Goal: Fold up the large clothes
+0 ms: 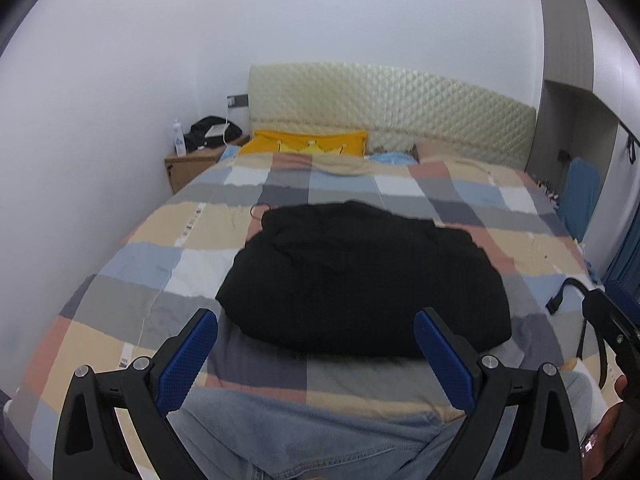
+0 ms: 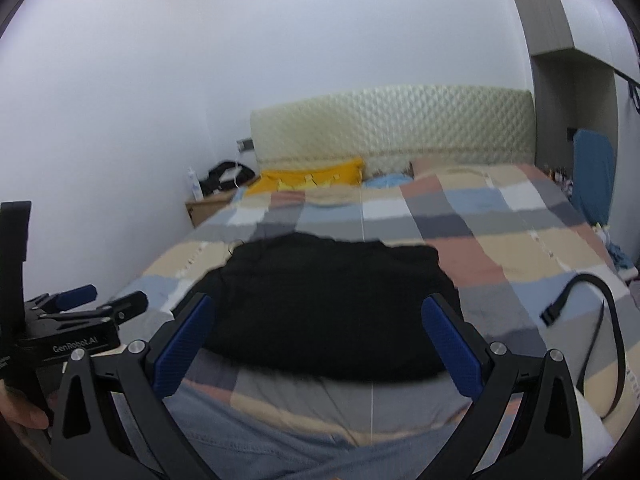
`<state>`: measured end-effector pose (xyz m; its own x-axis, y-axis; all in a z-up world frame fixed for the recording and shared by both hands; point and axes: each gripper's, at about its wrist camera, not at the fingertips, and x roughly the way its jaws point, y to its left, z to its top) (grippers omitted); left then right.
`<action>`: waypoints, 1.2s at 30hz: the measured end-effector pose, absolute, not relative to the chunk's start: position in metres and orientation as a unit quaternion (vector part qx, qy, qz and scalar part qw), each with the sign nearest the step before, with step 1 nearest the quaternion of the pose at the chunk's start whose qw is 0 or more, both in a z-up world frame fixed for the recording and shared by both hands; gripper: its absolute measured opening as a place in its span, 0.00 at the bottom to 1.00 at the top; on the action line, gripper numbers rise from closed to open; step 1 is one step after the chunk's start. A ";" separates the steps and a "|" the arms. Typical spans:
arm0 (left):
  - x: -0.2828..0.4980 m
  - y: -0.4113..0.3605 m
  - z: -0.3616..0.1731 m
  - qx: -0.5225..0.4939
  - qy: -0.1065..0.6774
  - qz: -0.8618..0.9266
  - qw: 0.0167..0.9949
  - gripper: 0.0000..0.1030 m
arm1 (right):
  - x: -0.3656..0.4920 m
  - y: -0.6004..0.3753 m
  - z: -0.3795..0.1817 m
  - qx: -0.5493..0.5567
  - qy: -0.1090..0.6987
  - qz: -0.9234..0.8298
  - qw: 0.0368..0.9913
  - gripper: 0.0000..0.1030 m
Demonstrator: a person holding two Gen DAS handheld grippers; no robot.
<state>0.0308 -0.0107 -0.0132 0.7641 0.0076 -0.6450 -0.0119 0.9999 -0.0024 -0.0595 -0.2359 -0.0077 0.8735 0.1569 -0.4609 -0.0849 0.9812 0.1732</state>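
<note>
Lying on bed: a folded black fabric garment (image 1: pixel 360 280) rests flat on the bed's checked patchwork quilt of beige, grey, blue and pink squares (image 1: pixel 180 232), near the foot end.
Left wrist view, gripper: the left gripper (image 1: pixel 316 344) is released, its blue-padded fingers (image 1: pixel 188 356) spread wide with nothing between them, hovering just short of the garment's near edge.
Left wrist view, below: pale blue denim (image 1: pixel 312 436) fills the lower frame under the gripper.
Left wrist view, right edge: part of the right gripper's black body (image 1: pixel 612 332) shows, its fingers out of sight here.
Left wrist view, far end: a cream quilted headboard (image 1: pixel 392 108), a yellow pillow (image 1: pixel 312 142) and a wooden bedside cabinet (image 1: pixel 192 166).
Right wrist view, gripper: the right gripper (image 2: pixel 318 332) is likewise released and empty, fingers (image 2: pixel 184 340) apart before the garment (image 2: pixel 332 300).
Right wrist view only: the left gripper (image 2: pixel 104 300) seen from the side with its fingers apart.
Right wrist view, right side: a black strap (image 2: pixel 600 320) lies looped on the quilt (image 2: pixel 500 248), shown more fully than in the left view.
</note>
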 end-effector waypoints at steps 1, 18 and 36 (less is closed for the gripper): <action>0.031 -0.011 -0.015 -0.003 0.347 0.006 0.938 0.97 | -0.058 -0.237 -0.011 0.074 0.249 0.060 0.964 1.00; 0.036 -0.018 -0.034 -0.003 0.384 0.000 0.923 0.97 | -0.052 -0.243 -0.037 0.061 0.294 0.040 0.953 1.00; 0.038 -0.020 -0.037 -0.007 0.385 -0.003 0.923 0.97 | -0.048 -0.239 -0.038 0.054 0.296 0.030 0.953 1.00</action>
